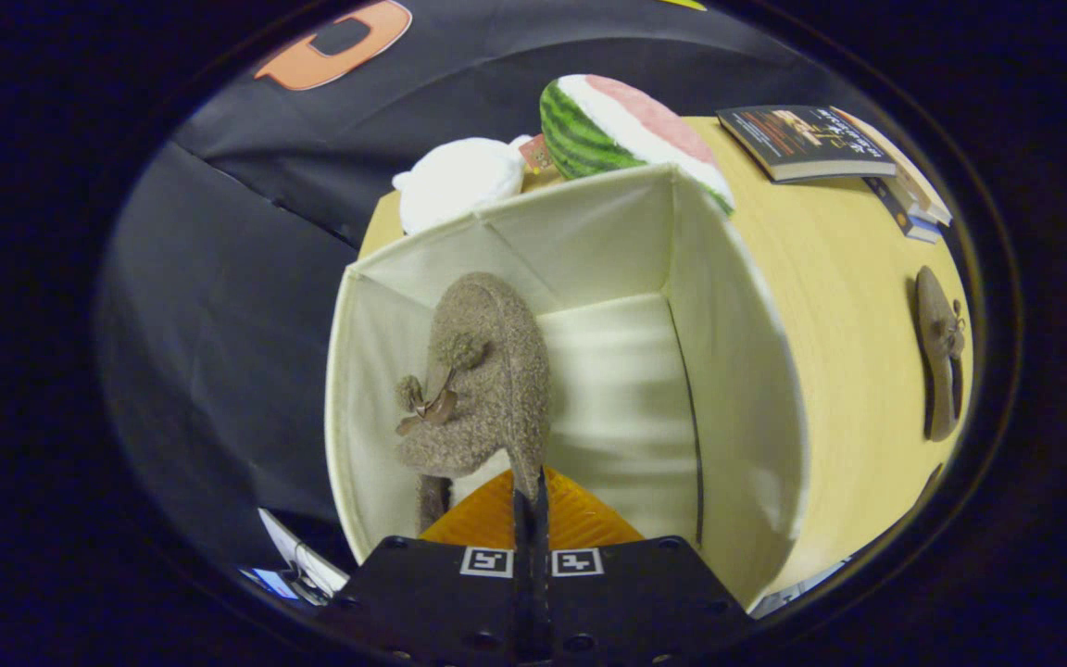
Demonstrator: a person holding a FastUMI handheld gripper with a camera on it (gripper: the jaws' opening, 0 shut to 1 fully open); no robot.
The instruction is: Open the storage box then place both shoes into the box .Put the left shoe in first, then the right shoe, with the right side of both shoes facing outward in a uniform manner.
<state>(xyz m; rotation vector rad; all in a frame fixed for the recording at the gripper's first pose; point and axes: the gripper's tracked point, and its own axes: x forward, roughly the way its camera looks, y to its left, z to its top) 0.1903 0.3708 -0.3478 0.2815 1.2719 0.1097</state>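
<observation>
Fuzzy brown shoe [483, 371], cream box [737, 371], orange-fingered tongs [531, 519], green-striped watermelon plush [626, 130].

The tongs [531, 505] point forward and down, with their black body and its two square markers at the near end. Their two orange fingers [483, 519] are drawn tightly together, leaving only a thin dark seam between them. In that seam they pinch the edge of a fuzzy brown shoe [483, 371], which stands up from the fingertips and hangs clear ahead of them. Both fingers press on the shoe. The hand holding the tongs cannot be seen.
</observation>
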